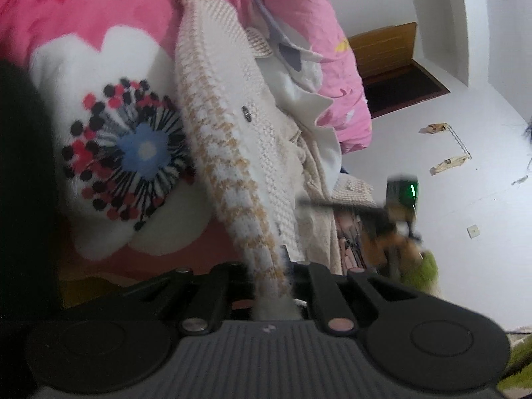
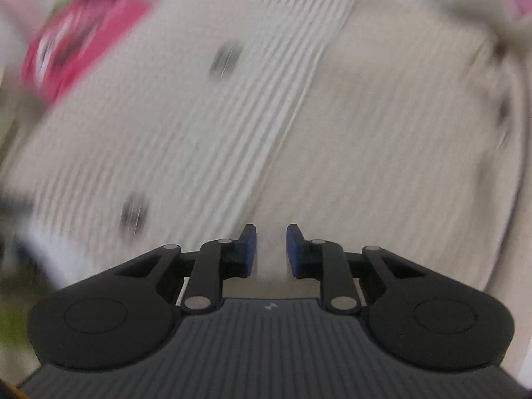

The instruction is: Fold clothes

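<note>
A cream knit cardigan (image 1: 232,106) with a tan houndstooth edge and dark buttons lies stretched over a pink flowered bedspread (image 1: 83,33). My left gripper (image 1: 271,279) is shut on the cardigan's houndstooth edge, which runs taut from its jaws up the view. The other gripper (image 1: 395,212) shows at the right of the left wrist view, blurred, beside the cardigan's far side. In the right wrist view, heavily motion-blurred, my right gripper (image 2: 271,249) is open just above the ribbed cream cardigan (image 2: 299,116); its blue pads (image 2: 250,249) hold nothing.
A bunched pink and white quilt (image 1: 319,43) lies past the cardigan. White floor (image 1: 465,199) with paper scraps and a wooden frame (image 1: 385,50) sit at the right. Green fuzzy fabric (image 1: 422,269) is near the other gripper. A dark shape fills the left edge.
</note>
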A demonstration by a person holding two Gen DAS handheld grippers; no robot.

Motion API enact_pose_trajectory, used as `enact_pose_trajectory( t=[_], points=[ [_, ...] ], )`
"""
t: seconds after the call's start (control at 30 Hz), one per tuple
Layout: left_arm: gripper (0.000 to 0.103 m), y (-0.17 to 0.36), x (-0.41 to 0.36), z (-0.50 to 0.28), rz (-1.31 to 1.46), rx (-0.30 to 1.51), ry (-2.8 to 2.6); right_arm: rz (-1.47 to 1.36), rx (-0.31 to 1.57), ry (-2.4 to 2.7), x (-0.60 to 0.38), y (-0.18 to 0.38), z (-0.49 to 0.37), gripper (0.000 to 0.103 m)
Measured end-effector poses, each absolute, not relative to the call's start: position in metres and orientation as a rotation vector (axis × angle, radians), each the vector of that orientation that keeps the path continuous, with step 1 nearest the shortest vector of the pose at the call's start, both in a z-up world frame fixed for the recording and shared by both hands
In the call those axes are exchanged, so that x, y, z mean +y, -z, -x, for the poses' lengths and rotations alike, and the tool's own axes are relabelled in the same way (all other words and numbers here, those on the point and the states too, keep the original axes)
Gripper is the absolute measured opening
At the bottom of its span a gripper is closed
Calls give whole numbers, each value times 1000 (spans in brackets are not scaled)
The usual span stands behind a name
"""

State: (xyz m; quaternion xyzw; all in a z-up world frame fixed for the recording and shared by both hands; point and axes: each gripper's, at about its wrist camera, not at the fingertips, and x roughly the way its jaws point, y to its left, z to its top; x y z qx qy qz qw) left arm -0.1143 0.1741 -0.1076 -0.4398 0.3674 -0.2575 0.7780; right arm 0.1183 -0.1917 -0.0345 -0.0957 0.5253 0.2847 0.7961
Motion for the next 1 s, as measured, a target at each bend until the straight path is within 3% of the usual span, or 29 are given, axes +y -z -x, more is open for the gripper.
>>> enact_pose_trajectory(
  t=[0.23, 0.33, 0.4, 0.5, 0.8, 0.83, 0.9, 1.0],
  points=[
    [9, 115, 170, 109, 940, 789, 553, 25, 1022, -527, -198, 78, -148, 22],
    [10, 121, 174, 108, 955, 797, 558, -51, 1028, -565, -221, 60, -81, 23],
    [10, 123, 175, 107, 953, 806, 557, -231, 1028, -558, -228, 76, -59, 29],
    [10, 122, 174, 106, 944, 812, 550, -501, 1018, -543, -239, 101, -25, 55],
    [8, 99, 166, 113, 847, 821, 483, -1303, 916, -456, -272, 176, 76, 64],
    [8, 96, 165, 114, 825, 829, 475, -1391, 898, -443, -275, 184, 87, 60],
    [7, 85, 164, 117, 795, 847, 452, -1407, 882, -435, -277, 178, 98, 6],
    [7, 60, 166, 131, 787, 845, 445, -1287, 880, -442, -273, 149, 106, 5]
  ],
)
